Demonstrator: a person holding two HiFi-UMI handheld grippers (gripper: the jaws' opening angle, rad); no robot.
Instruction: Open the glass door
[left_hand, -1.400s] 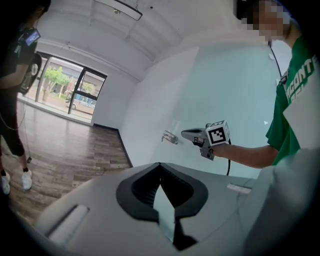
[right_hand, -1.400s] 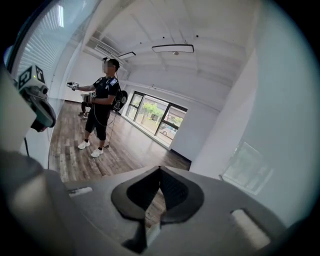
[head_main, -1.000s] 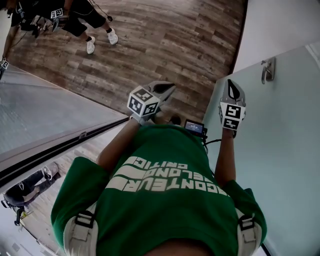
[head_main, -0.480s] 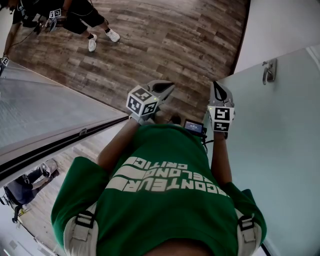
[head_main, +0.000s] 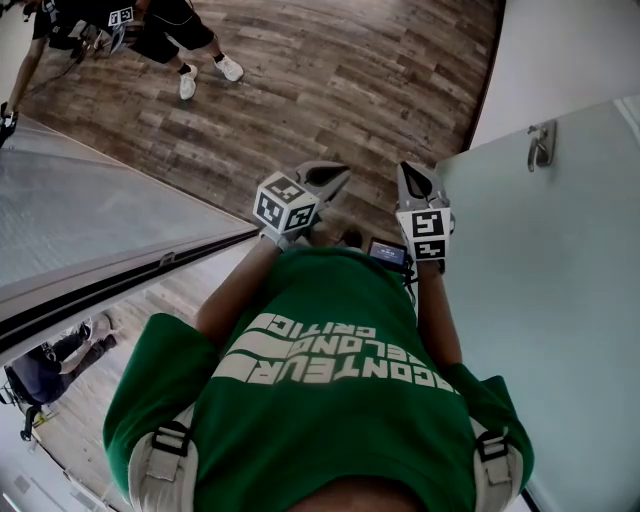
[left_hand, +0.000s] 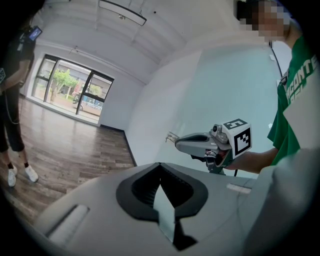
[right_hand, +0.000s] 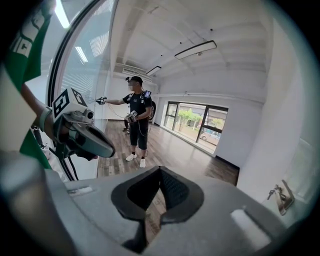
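Note:
The frosted glass door stands on the right in the head view, with its metal handle near the top. My right gripper is shut and empty, out over the wood floor to the left of the door's edge and well short of the handle. My left gripper is shut and empty too, close beside it. The right gripper view has the handle at far right and the left gripper at left. In the left gripper view the right gripper hangs before the door.
A glass partition with a dark frame runs along the left. Another person with grippers stands on the wood floor ahead. A white wall rises behind the door. Large windows close the far end of the room.
My right gripper has swung left, off the face of the glass door and over the floor beside the left gripper. The left gripper has stayed put.

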